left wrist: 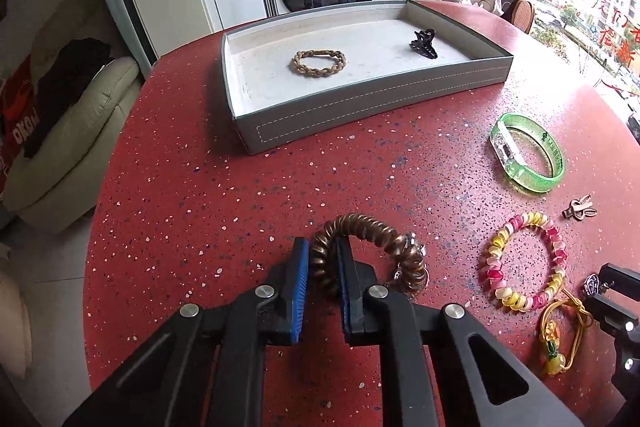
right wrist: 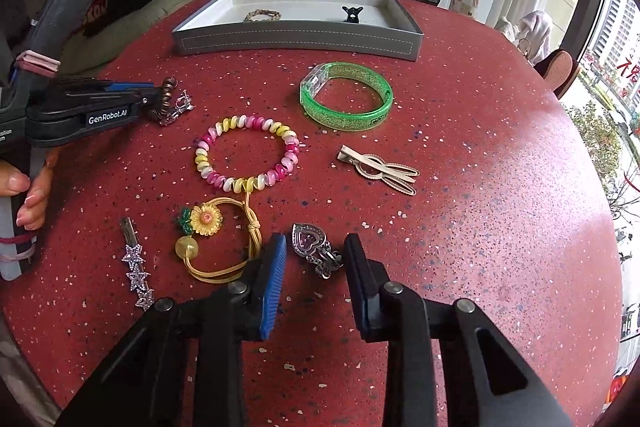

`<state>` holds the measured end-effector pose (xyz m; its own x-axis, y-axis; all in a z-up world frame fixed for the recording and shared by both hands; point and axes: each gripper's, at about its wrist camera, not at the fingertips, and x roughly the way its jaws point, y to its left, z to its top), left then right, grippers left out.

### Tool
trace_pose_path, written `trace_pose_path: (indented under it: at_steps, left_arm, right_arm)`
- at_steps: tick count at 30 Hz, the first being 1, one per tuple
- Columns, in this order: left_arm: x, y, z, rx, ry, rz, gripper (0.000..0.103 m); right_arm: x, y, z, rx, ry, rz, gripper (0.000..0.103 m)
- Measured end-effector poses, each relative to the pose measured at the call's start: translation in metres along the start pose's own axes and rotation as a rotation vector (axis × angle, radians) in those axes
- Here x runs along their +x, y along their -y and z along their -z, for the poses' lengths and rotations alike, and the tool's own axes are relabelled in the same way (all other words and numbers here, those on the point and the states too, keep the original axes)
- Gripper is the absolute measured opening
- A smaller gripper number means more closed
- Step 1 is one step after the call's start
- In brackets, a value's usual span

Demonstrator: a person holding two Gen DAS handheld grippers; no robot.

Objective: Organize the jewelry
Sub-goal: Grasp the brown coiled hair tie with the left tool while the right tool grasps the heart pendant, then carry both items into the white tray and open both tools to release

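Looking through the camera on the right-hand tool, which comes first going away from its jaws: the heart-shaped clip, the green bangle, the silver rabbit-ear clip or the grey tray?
From the right gripper, nearest first:
1. Heart-shaped clip, lying between the jaws.
2. Silver rabbit-ear clip, further out, slightly right.
3. Green bangle, beyond it, mid-table.
4. Grey tray, at the table's far edge.

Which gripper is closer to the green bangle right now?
Right, though neither is close. The right gripper straddles the heart clip, with the green bangle ahead; the left gripper, shut on the brown coil tie, sits farther across.
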<state>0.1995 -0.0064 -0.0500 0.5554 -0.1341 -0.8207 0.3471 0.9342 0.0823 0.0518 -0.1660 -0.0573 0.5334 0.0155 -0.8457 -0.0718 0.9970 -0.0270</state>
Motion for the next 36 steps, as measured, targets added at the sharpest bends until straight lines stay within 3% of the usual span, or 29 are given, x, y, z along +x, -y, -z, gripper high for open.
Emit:
trace_pose_path:
  at_steps: [3,17,36]
  left_arm:
    - [-0.003,-0.007,0.001,-0.035,0.003,0.044,0.031]
    - [-0.03,-0.029,0.003,-0.143,0.048,0.151,0.029]
    - [-0.064,-0.026,-0.043,-0.135,0.162,0.213,0.029]
  right_arm:
    - [-0.001,-0.003,0.0,-0.002,-0.002,-0.011,0.017]
    - [-0.016,0.025,-0.004,0.14,0.026,-0.037,0.017]
    - [-0.027,0.04,-0.049,0.205,0.088,-0.093,0.017]
